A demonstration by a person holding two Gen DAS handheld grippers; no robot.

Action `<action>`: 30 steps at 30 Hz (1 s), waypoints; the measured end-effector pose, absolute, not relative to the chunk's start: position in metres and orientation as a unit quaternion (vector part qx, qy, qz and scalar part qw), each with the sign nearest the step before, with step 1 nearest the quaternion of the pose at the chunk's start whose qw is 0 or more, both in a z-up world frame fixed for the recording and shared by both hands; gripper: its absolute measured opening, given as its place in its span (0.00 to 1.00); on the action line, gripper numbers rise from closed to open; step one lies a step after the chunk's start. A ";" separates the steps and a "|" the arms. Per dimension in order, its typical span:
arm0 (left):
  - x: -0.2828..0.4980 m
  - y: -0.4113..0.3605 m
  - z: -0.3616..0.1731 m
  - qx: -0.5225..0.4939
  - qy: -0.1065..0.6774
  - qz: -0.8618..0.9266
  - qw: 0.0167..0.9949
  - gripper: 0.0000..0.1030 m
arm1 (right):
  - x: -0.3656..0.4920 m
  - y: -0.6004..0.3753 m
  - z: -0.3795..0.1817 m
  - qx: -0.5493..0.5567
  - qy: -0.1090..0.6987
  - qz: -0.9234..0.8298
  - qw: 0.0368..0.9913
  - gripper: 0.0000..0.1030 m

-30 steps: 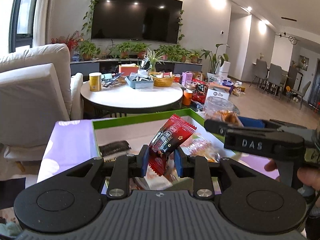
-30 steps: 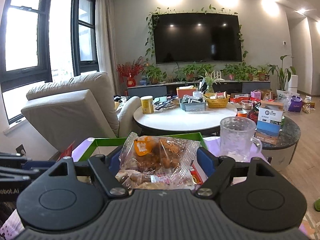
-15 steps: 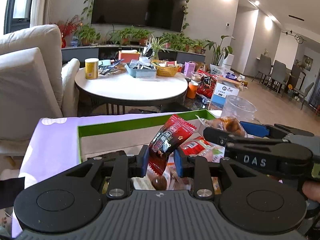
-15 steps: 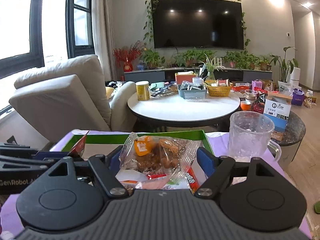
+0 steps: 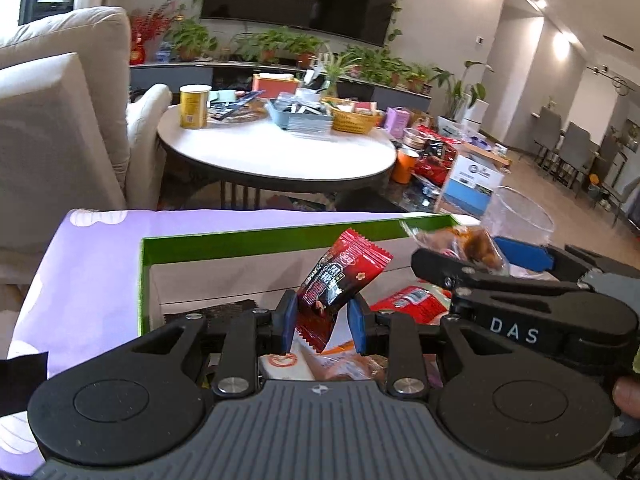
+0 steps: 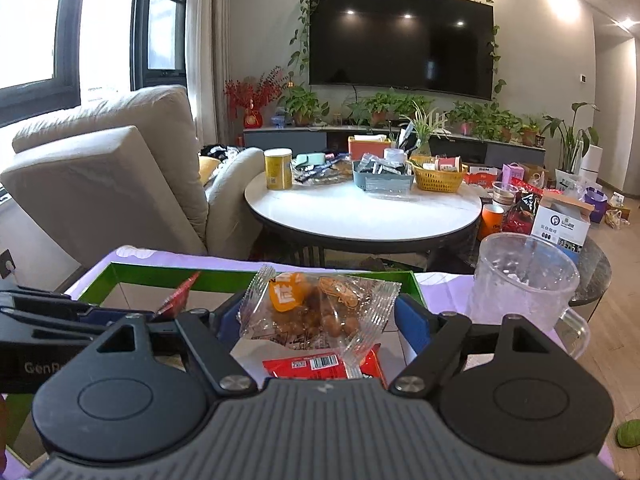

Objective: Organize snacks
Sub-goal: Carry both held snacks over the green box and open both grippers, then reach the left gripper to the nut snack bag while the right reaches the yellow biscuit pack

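A green-rimmed box (image 5: 240, 240) stands on a purple cloth with several snack packets lying in it. My left gripper (image 5: 323, 320) hangs over the box's middle. A red and black snack packet (image 5: 344, 272) stands tilted between its blue pads; the jaws are opening, but the pads still touch the packet. To its right, my right gripper (image 5: 468, 254) is shut on a clear bag of brown snacks (image 6: 320, 308) with an orange label, held above the box's right half. In the right wrist view the left gripper's fingers (image 6: 80, 312) and the red packet (image 6: 178, 296) show at the left.
A clear glass mug (image 6: 524, 280) stands just right of the box. A red packet (image 6: 320, 364) lies in the box under the clear bag. Behind are a round white table (image 6: 360, 216) with cluttered items, a beige armchair (image 6: 100, 168), and a person's fingertip (image 5: 626, 392) at the right edge.
Both grippers have moved forward and a little down over the green box, each with its packet still between its pads. The box and the mug now look closer.
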State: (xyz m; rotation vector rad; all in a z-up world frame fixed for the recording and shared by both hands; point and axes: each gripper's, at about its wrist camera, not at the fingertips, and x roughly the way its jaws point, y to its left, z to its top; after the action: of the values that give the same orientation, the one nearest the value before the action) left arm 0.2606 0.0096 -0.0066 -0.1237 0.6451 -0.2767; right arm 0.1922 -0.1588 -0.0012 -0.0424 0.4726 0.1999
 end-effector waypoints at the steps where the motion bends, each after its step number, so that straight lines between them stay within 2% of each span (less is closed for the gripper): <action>1: 0.260 0.009 -0.006 -0.059 0.316 -0.133 0.938 0.29 | 0.193 -0.159 -0.003 -0.020 0.239 0.098 0.966 0.68; 2: 0.259 0.009 -0.005 -0.057 0.315 -0.131 0.938 0.34 | 0.195 -0.159 -0.003 -0.017 0.242 0.098 0.965 0.68; 4: 0.258 0.008 -0.005 -0.052 0.312 -0.129 0.940 0.36 | 0.194 -0.160 -0.005 -0.012 0.250 0.094 0.964 0.68; 18: 0.235 0.009 0.011 -0.024 0.288 -0.116 0.950 0.37 | 0.175 -0.168 0.005 -0.016 0.238 0.077 0.968 0.68; 30: 0.176 0.015 0.042 -0.009 0.252 -0.116 0.961 0.37 | 0.129 -0.179 0.031 -0.046 0.208 0.068 0.975 0.68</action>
State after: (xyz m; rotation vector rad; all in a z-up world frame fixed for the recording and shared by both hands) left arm 0.1756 0.0150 0.0418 -0.0191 0.5101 -0.2358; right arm 0.1293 -0.1795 0.0310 -0.0928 0.4192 0.1372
